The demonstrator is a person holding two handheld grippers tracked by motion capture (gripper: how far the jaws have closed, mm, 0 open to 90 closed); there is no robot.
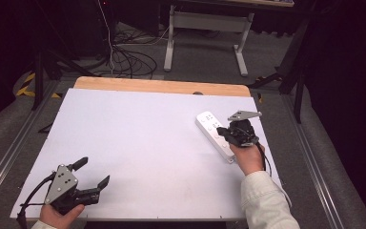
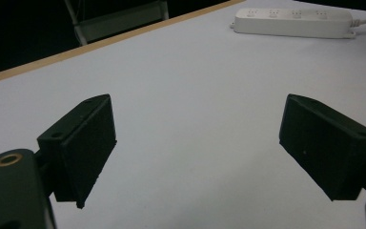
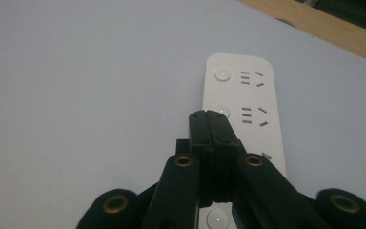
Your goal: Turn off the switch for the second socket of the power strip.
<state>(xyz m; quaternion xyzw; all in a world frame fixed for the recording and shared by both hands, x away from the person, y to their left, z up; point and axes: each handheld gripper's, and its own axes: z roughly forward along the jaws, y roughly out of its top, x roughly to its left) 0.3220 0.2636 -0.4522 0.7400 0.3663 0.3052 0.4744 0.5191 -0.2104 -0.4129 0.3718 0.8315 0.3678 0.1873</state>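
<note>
White plastic power strip [image 1: 215, 133], long and flat with round switch buttons beside each socket group, is lying diagonally at right of centre in the high view, near the right edge of the white-covered worktop [image 1: 133, 143]. In the right gripper view it's running up the middle-right of the frame, flat on the sheet, sockets facing up.

Right tongs [image 3: 208, 116] are pressed fully together, holding nothing, tips sitting over the strip right by the second round button [image 3: 223, 110]. My read: closed jaws make one narrow poker, so the aim is a switch press, not a pick-up. Can't tell if the tips are touching the button yet.

Left tongs [image 1: 94, 171] are sitting at lower left of the high view, well apart from the strip, jaws spread wide with only bare sheet between them. Looks parked out of the way; the strip is lying flat, so probably needs no bracing.

Wooden edge strip [image 1: 162, 86] of the worktop is showing along the far side.
</note>
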